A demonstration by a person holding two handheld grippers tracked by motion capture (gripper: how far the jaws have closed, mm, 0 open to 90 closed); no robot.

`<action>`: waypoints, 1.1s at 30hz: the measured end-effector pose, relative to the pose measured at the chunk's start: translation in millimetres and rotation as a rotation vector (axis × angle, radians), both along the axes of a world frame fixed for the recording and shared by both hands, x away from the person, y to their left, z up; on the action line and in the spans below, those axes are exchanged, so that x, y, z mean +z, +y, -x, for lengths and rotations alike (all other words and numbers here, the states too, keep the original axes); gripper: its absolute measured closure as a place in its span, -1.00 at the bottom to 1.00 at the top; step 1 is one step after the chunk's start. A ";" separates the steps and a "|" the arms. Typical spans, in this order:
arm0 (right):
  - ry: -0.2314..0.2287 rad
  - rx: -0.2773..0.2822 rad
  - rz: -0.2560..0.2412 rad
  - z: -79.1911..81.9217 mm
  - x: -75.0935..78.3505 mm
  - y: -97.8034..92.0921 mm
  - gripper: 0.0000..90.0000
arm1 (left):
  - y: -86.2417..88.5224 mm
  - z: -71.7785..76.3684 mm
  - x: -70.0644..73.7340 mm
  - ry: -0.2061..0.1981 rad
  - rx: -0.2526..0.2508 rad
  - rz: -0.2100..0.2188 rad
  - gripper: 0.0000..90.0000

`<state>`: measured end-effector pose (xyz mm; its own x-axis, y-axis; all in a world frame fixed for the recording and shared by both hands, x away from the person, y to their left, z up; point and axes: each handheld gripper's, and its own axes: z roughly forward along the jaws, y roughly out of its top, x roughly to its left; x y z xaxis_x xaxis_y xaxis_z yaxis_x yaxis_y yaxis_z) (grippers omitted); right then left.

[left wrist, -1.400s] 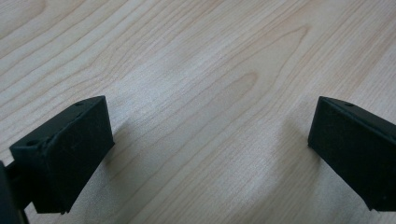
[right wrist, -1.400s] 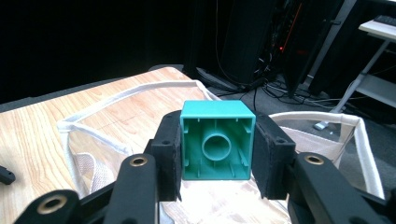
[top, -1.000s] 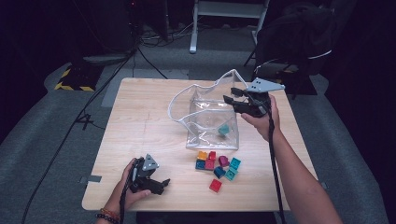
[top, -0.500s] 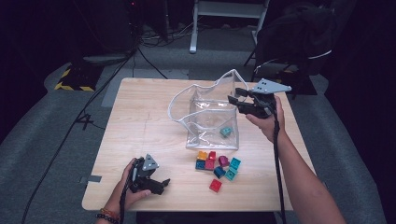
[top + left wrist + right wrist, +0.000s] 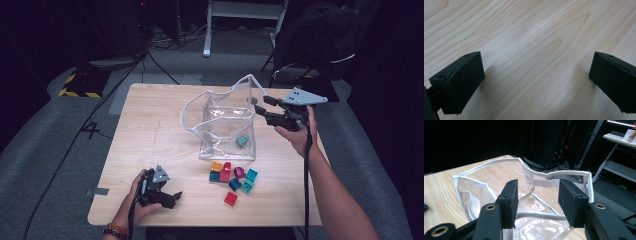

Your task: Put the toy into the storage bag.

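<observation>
A clear plastic bag [image 5: 220, 117] with white trim stands open mid-table, and a teal block [image 5: 242, 141] lies inside it. Several coloured blocks [image 5: 233, 178] are clustered on the wood just in front of the bag. My right gripper [image 5: 262, 104] hovers at the bag's right rim, open, with nothing between its jaws. In the right gripper view, the bag's white rim [image 5: 499, 162] lies just beyond the right gripper [image 5: 537, 202]. My left gripper [image 5: 169, 196] rests near the front left edge, open. In the left gripper view, the left gripper [image 5: 536, 82] is spread wide over bare wood.
The wooden table [image 5: 150, 130] has bare room at its left half and back. Cables [image 5: 100, 110] run across the grey floor on the left. A white stand [image 5: 240, 20] and dark equipment sit behind the table.
My right gripper has drifted a little to the right, away from the bag's opening. The left gripper and the blocks have not moved.
</observation>
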<state>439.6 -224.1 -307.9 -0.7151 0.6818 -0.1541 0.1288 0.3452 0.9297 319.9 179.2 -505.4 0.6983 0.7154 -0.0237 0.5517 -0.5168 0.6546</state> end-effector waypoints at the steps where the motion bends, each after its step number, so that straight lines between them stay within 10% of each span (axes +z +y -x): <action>1: -0.001 0.000 0.003 1.4 0.2 -1.7 0.13 | 0.0 0.0 0.0 0.000 0.000 0.000 -1.00; 33: 0.043 0.041 0.075 39.8 -40.6 -29.4 0.04 | 0.0 0.0 0.0 0.000 0.000 0.000 -1.00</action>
